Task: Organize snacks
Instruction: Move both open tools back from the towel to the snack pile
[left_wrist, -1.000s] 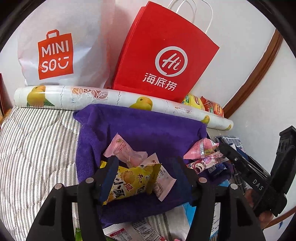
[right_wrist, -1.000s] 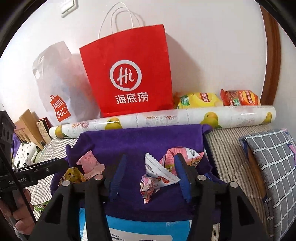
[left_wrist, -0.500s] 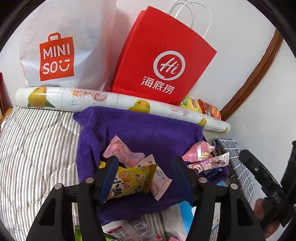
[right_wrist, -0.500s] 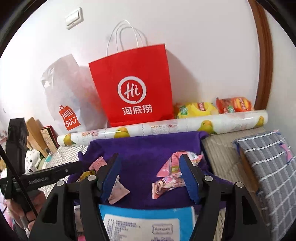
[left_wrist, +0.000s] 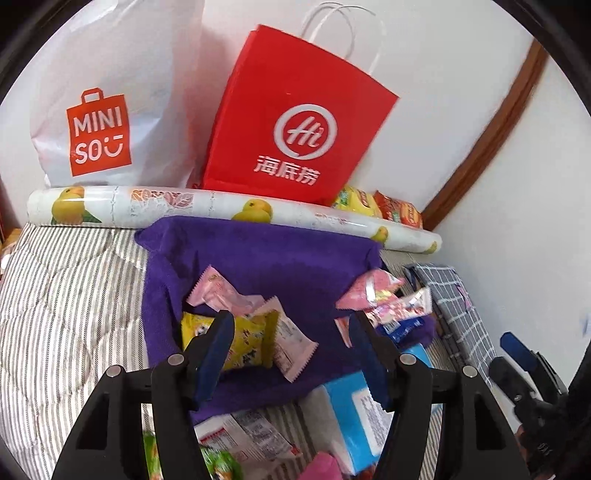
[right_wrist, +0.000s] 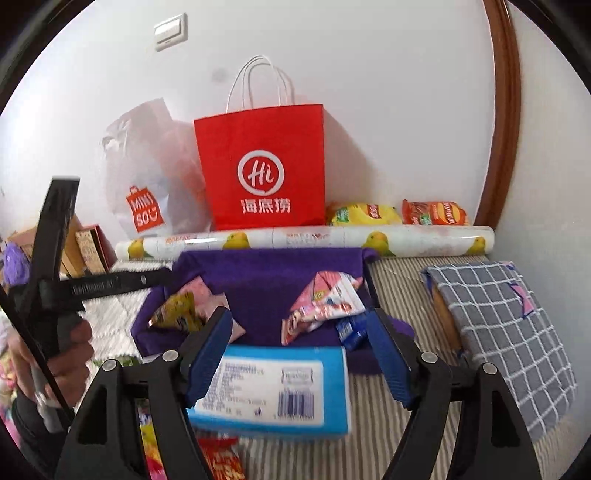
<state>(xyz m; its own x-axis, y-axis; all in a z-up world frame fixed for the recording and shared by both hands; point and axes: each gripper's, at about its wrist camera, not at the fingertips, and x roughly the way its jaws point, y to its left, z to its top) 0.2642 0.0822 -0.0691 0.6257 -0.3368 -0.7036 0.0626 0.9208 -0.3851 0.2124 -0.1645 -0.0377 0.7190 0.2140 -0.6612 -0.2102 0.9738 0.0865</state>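
We are holding a claw in each hand over a striped bed cover (left_wrist: 66, 295), looking down at a purple towel (left_wrist: 266, 258) spread across it. Our left gripper (left_wrist: 291, 332) is hovering above the near left part of the towel with its jaws standing partly apart and gripping nothing; behind its left finger a yellow snack packet (left_wrist: 251, 339) is lying on the towel, overlapped by two pink snack packets (left_wrist: 221, 291) just beyond and beside it. Our right gripper (right_wrist: 301, 334) is opening its jaws, and nothing is pressed between the pads; seen past them, a blue tissue pack (right_wrist: 273, 387) is lying at the near edge of the towel. On the right part of the towel a small heap of pink and white snack wrappers (right_wrist: 325, 299) is resting, with a little blue packet (right_wrist: 349, 330) touching its near side. Behind the towel a roll printed with yellow fruit (right_wrist: 306, 238) is lying along the wall, and beyond it a red paper bag (right_wrist: 262, 166) and a white plastic bag (left_wrist: 110, 96) are standing upright, with a yellow chip bag (right_wrist: 364, 214) and an orange chip bag (right_wrist: 434, 213) beside the red one. A grey checked cushion (right_wrist: 502, 332) is sitting to the right of the towel.
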